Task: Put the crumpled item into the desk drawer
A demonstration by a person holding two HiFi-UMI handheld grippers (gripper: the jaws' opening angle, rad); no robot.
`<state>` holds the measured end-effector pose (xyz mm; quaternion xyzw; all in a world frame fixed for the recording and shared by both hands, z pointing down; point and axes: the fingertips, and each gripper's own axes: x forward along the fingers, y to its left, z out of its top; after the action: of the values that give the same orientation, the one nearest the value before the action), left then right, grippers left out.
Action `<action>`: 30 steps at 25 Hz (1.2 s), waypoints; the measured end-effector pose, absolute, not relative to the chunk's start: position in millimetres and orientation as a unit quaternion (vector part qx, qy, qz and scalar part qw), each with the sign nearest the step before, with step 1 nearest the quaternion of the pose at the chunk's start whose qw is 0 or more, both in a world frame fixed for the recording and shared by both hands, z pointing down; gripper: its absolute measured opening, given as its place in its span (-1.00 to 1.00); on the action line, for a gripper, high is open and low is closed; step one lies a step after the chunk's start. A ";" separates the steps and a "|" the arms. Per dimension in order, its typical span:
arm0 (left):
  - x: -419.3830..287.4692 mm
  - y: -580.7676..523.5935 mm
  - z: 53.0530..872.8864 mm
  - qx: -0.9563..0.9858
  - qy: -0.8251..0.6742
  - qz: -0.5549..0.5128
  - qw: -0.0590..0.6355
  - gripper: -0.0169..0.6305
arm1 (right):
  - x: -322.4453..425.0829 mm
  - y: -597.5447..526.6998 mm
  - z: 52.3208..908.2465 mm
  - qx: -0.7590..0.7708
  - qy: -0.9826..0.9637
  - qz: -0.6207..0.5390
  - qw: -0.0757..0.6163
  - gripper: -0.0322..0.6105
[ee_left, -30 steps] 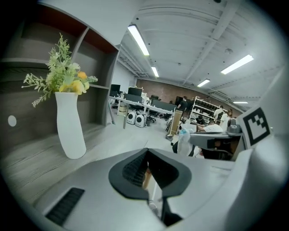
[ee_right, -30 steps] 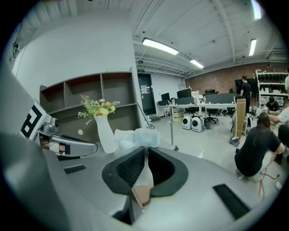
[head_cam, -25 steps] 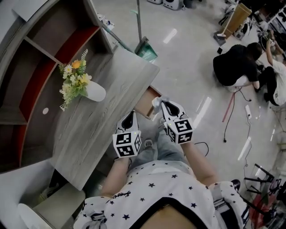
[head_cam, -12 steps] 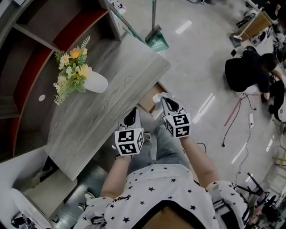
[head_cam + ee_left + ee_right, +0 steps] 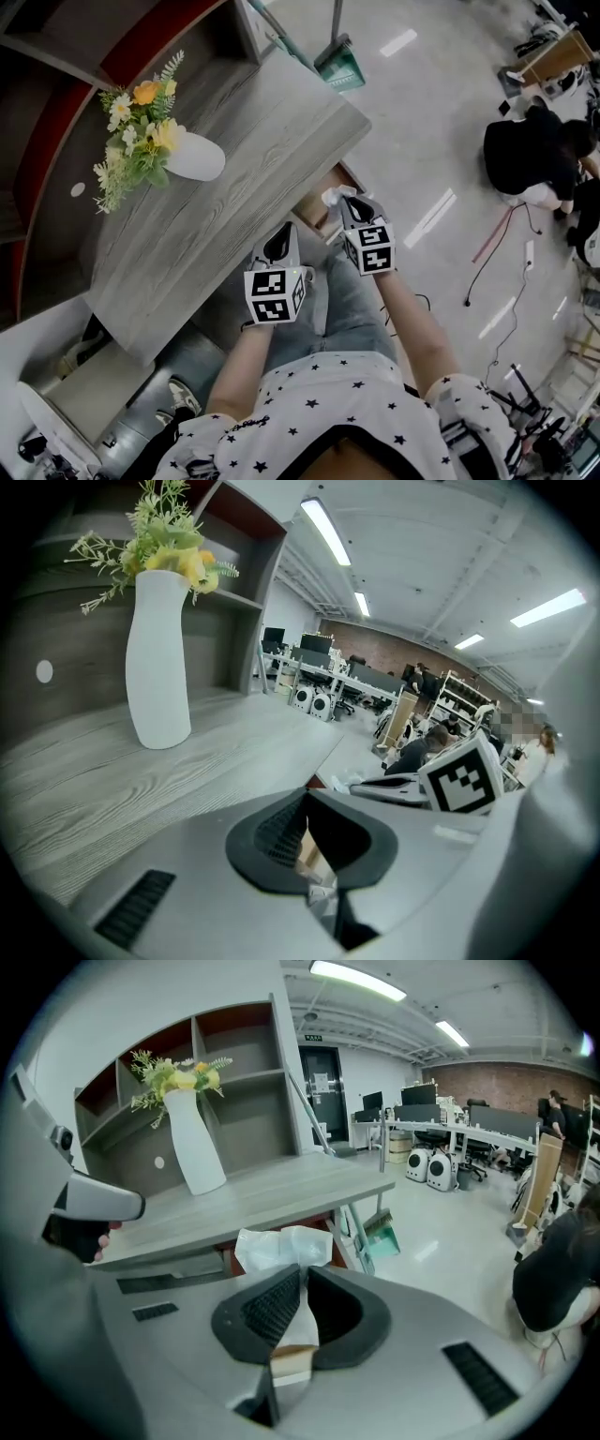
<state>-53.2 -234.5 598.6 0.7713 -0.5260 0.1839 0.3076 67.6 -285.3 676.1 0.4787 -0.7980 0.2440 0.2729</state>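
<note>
The crumpled white paper (image 5: 331, 197) sticks out of my right gripper (image 5: 345, 202), which is shut on it. In the right gripper view the paper (image 5: 281, 1245) bulges above the pinching jaws of the right gripper (image 5: 302, 1271). It hangs just over the open desk drawer (image 5: 309, 208), which juts from under the grey desk (image 5: 216, 206). My left gripper (image 5: 278, 246) is at the desk's near edge, left of the drawer. Its jaws are shut and hold nothing, as the left gripper view shows of the left gripper (image 5: 305, 797).
A white vase of flowers (image 5: 195, 157) stands on the desk, with a shelf unit (image 5: 56, 112) behind it. A green dustpan (image 5: 339, 70) leans by the desk's far corner. People (image 5: 530, 150) sit on the floor at the right, next to cables (image 5: 487, 234).
The head view has swung, so the desk sits higher and more turned. Both grippers stay at the desk's edge; the right one still holds the paper by the drawer.
</note>
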 end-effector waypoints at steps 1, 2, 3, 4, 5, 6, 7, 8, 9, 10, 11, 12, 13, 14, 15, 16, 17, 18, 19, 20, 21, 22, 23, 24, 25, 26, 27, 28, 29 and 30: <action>-52.1 -233.9 601.8 0.771 -0.525 0.185 0.310 -0.91 | 68.4 -285.5 683.4 0.478 -0.796 0.246 0.278 -0.84; -51.2 -233.1 604.8 0.770 -0.524 0.187 0.312 -0.91 | 68.8 -285.3 690.2 0.477 -0.794 0.249 0.283 -0.84; -50.6 -232.1 607.7 0.770 -0.523 0.189 0.313 -0.91 | 68.7 -285.0 696.5 0.476 -0.792 0.253 0.287 -0.84; -50.2 -231.2 610.5 0.770 -0.522 0.191 0.315 -0.91 | 68.1 -284.8 702.2 0.475 -0.790 0.256 0.290 -0.84; -49.9 -230.3 613.3 0.769 -0.521 0.193 0.316 -0.91 | 67.5 -284.7 707.8 0.473 -0.789 0.259 0.293 -0.84; -49.6 -229.5 616.1 0.769 -0.520 0.195 0.317 -0.91 | 67.0 -284.8 713.4 0.471 -0.789 0.260 0.297 -0.84; -49.3 -229.0 618.8 0.768 -0.519 0.196 0.318 -0.91 | 66.6 -284.9 719.0 0.469 -0.788 0.261 0.302 -0.84; -49.1 -228.5 621.3 0.768 -0.519 0.197 0.319 -0.91 | 66.3 -285.1 724.5 0.468 -0.787 0.262 0.306 -0.84; -49.1 -227.9 623.6 0.767 -0.519 0.198 0.320 -0.91 | 65.9 -285.2 729.7 0.466 -0.786 0.263 0.310 -0.84; -49.3 -227.2 625.7 0.766 -0.519 0.200 0.321 -0.91 | 65.5 -285.2 734.8 0.464 -0.784 0.265 0.314 -0.84; -49.6 -226.4 627.6 0.765 -0.520 0.201 0.322 -0.91 | 64.9 -285.1 739.7 0.463 -0.783 0.266 0.318 -0.84; -50.1 -225.7 629.4 0.764 -0.521 0.201 0.323 -0.91 | 64.2 -285.1 744.3 0.462 -0.783 0.267 0.321 -0.84; -50.6 -225.2 631.1 0.763 -0.522 0.201 0.324 -0.91 | 63.5 -285.3 748.5 0.460 -0.782 0.268 0.324 -0.84; -51.1 -224.8 632.5 0.762 -0.523 0.201 0.325 -0.91 | 62.8 -285.7 752.2 0.459 -0.781 0.268 0.327 -0.84; -51.4 -224.3 633.8 0.761 -0.523 0.201 0.326 -0.91 | 62.3 -286.0 755.3 0.459 -0.780 0.268 0.330 -0.83; -51.6 -223.3 634.9 0.761 -0.524 0.201 0.327 -0.91 | 61.8 -285.9 757.9 0.458 -0.779 0.268 0.334 -0.83; -51.9 -221.8 635.9 0.760 -0.524 0.202 0.328 -0.91 | 61.6 -285.2 760.2 0.458 -0.778 0.269 0.337 -0.83; -52.1 -220.3 636.7 0.759 -0.524 0.203 0.329 -0.91 | 61.2 -284.2 762.0 0.457 -0.777 0.269 0.339 -0.83; -52.4 -218.9 637.1 0.759 -0.524 0.203 0.330 -0.91 | 60.7 -283.3 763.3 0.456 -0.776 0.271 0.340 -0.83; -52.7 -217.9 637.3 0.758 -0.524 0.204 0.330 -0.91 | 60.1 -282.6 764.4 0.455 -0.776 0.272 0.341 -0.82; -53.0 -217.3 637.1 0.758 -0.524 0.204 0.331 -0.91 | 59.3 -282.0 765.3 0.453 -0.776 0.273 0.342 -0.81; -53.4 -216.8 636.8 0.758 -0.524 0.204 0.330 -0.91 | 58.2 -281.5 766.1 0.450 -0.777 0.275 0.343 -0.77; -53.7 -216.3 636.5 0.758 -0.524 0.204 0.330 -0.91 | 57.0 -281.0 766.7 0.448 -0.778 0.276 0.344 -0.70; -53.9 -215.6 636.1 0.758 -0.524 0.203 0.330 -0.91 | 55.9 -280.3 766.8 0.446 -0.778 0.278 0.345 -0.62; -54.0 -214.8 635.6 0.759 -0.524 0.203 0.330 -0.91 | 55.4 -279.6 766.4 0.445 -0.778 0.278 0.345 -0.60; -53.9 -213.9 635.0 0.759 -0.524 0.202 0.330 -0.91 | 55.3 -279.0 765.4 0.446 -0.778 0.278 0.345 -0.59; -53.7 -213.3 634.2 0.759 -0.524 0.202 0.330 -0.91 | 55.4 -278.4 764.2 0.447 -0.778 0.277 0.345 -0.58; -53.5 -212.9 633.0 0.759 -0.524 0.201 0.330 -0.91 | 55.3 -277.9 762.7 0.448 -0.777 0.276 0.345 -0.58; -53.3 -212.7 631.6 0.760 -0.524 0.200 0.329 -0.91 | 55.1 -277.3 760.9 0.449 -0.777 0.276 0.344 -0.58; -53.1 -212.5 630.1 0.761 -0.523 0.199 0.328 -0.91 | 54.6 -276.7 759.0 0.450 -0.777 0.275 0.343 -0.58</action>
<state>-53.1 -212.5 630.1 0.7610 -0.5234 0.1991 0.3277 54.6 -276.7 759.0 0.4498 -0.7773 0.2752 0.3432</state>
